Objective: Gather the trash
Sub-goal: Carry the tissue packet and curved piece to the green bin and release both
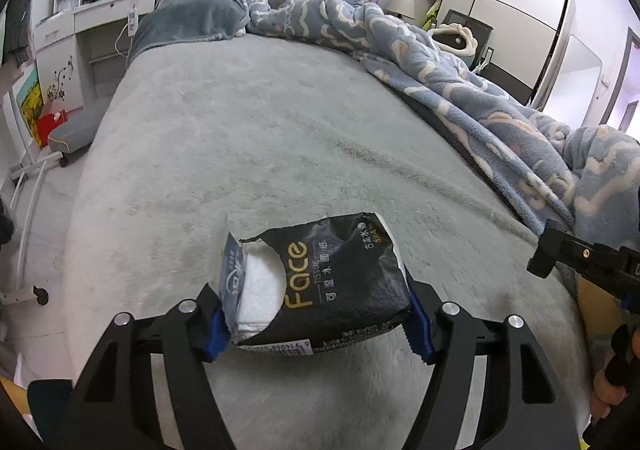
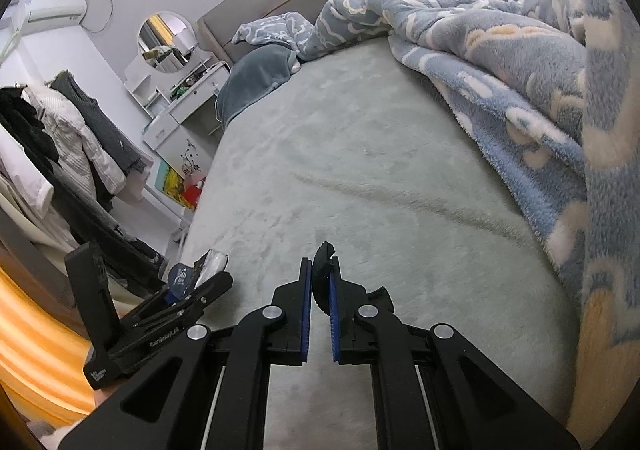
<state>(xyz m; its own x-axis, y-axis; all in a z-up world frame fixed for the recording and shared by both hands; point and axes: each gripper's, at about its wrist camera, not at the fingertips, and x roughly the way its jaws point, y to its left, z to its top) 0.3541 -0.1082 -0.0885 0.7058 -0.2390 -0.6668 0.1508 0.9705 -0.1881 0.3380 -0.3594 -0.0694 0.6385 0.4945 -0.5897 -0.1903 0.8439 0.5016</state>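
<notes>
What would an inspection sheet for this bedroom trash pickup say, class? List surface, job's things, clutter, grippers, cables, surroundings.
Surface: grey bed cover, mostly bare.
Job's things: black Face tissue pack, torn open, white tissues showing, held above the bed.
Clutter: blue patterned blanket heaped along one side; grey pillow by the headboard.
Grippers: left gripper jaws clamp the pack; right gripper jaws shut on a small black scrap.
Cables: white cord hanging off the dressing table.
Surroundings: wardrobe, round mirror, hanging clothes.
</notes>
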